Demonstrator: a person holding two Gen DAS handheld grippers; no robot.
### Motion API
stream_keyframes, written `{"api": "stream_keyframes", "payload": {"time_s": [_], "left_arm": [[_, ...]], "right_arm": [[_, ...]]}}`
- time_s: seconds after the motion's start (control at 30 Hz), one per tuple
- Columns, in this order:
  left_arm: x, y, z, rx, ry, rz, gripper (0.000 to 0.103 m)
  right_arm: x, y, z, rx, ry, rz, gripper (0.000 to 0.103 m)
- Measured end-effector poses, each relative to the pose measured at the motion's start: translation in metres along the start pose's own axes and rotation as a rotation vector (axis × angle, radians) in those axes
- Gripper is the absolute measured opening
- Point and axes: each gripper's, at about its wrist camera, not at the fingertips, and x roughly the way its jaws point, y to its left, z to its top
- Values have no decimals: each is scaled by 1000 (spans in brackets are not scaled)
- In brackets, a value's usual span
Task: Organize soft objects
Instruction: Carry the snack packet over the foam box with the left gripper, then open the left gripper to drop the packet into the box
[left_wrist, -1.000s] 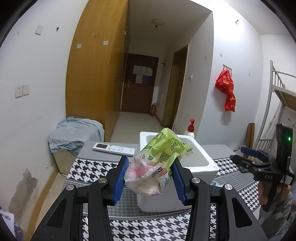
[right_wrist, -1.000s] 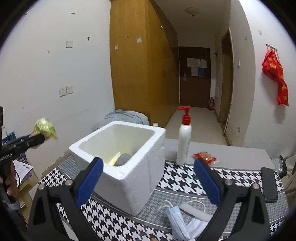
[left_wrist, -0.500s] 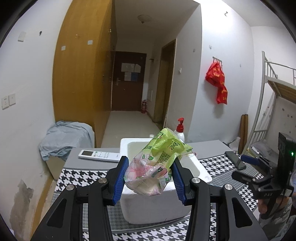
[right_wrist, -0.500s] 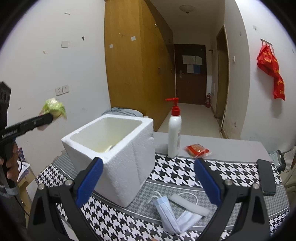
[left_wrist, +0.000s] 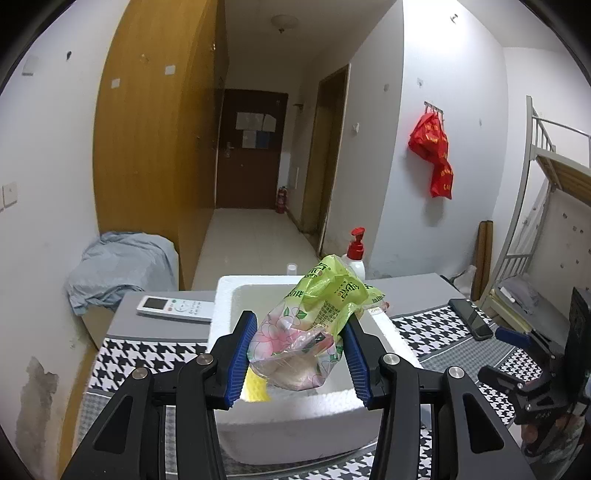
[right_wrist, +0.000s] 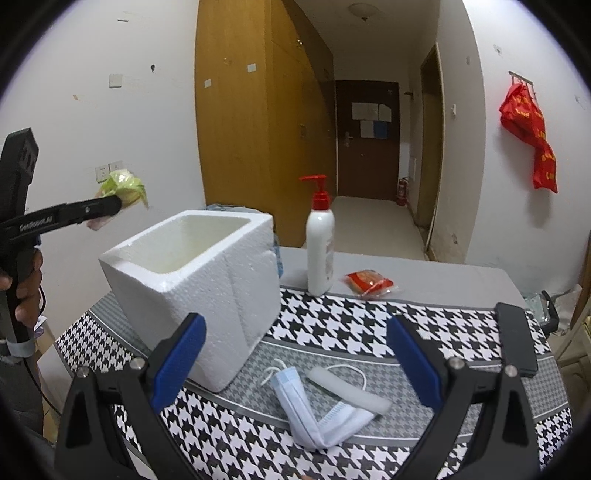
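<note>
My left tongs (left_wrist: 297, 356) clamp the soft tissue pack (left_wrist: 308, 339), mid-frame above the foam box (left_wrist: 295, 413). My right tongs (right_wrist: 295, 360) gape empty over the face mask (right_wrist: 314, 410), lower centre. Next: lower the pack into the box, release.

Ahead of me white walls (left_wrist: 424, 184) ran down to a pale-floored corridor (left_wrist: 251, 236) that ended at a dark brown door (left_wrist: 249, 147) with papers pinned on it, a small fire extinguisher (left_wrist: 282, 199) standing beside it. A tall wooden wardrobe (right_wrist: 258, 129) filled the left side, a round ceiling lamp (left_wrist: 283, 22) sat overhead, and I saw a metal bunk-bed frame (left_wrist: 543, 166) at the far right, red bags (right_wrist: 532, 140) hanging from a wall hook.
</note>
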Motion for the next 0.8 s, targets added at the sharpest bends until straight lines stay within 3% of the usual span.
{"api": "stream_keyframes", "payload": {"time_s": [0.8], "left_arm": [[46, -9, 13, 29, 70, 21, 49]], "right_arm": [[-4, -19, -21, 62, 23, -49, 100]]}}
